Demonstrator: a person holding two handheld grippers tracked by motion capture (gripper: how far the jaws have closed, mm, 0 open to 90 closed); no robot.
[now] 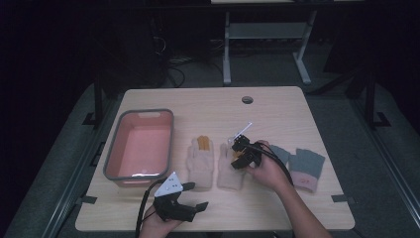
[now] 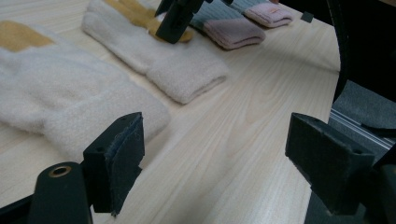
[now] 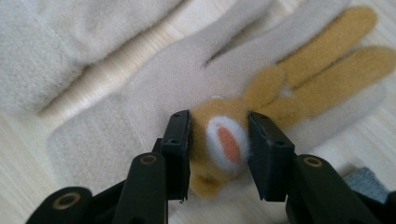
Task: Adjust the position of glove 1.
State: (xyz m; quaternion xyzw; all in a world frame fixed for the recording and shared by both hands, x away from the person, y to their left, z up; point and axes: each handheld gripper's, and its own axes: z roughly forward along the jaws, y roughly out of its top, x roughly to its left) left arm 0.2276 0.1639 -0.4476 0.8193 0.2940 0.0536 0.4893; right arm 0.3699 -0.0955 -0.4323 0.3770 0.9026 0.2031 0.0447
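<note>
My right tool (image 3: 218,154) pinches the cream glove's (image 3: 154,98) plush patch; I should lift slowly, left tool (image 2: 215,158) wide open, empty.

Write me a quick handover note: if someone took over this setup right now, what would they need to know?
Right tongs: jaws closed around the tan animal patch on the right cream glove, glove flat on the table.
Left tongs: open, holding nothing, near the table's front edge.
Left cream glove lies beside its partner; two grey-and-pink gloves lie to the right.
Pink bin at left holds no gloves.
Done: none moved. Left: probably all four gloves go into the bin.
</note>
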